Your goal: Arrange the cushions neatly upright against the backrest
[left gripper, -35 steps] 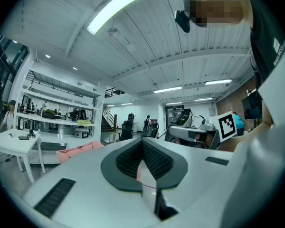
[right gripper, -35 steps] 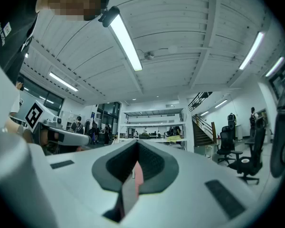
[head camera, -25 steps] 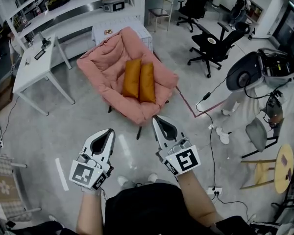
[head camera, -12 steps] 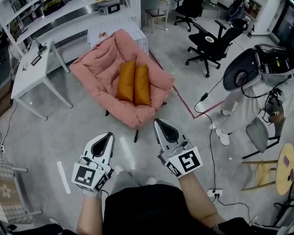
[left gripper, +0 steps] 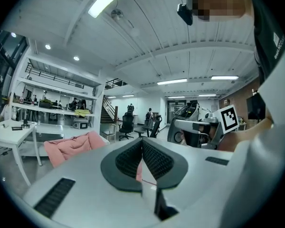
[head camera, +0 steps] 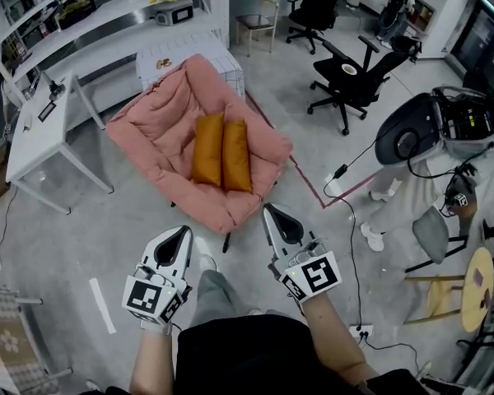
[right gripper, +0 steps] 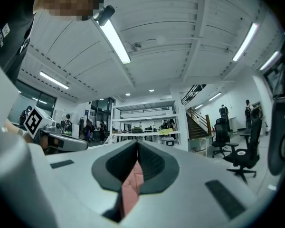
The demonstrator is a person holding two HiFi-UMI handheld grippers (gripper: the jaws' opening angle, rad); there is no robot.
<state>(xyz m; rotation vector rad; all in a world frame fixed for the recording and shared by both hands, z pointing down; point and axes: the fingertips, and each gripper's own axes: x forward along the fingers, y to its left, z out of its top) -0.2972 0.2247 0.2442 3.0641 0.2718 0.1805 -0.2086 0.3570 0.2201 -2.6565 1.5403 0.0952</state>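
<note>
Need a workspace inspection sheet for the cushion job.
Surface: pink chair, padding rumpled.
Job's things: two orange cushions side by side, touching, mid-seat.
Clutter: nothing seen on the chair.
Claws: left claw and right claw shut, empty, short of the chair.
Cables: black cable across the floor at right, to a power strip.
Surroundings: white table, shelves, office chairs.

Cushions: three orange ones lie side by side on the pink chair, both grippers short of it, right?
Two, not three: the head view shows a left cushion and a right cushion side by side on the pink chair, left gripper and right gripper short of it.
</note>
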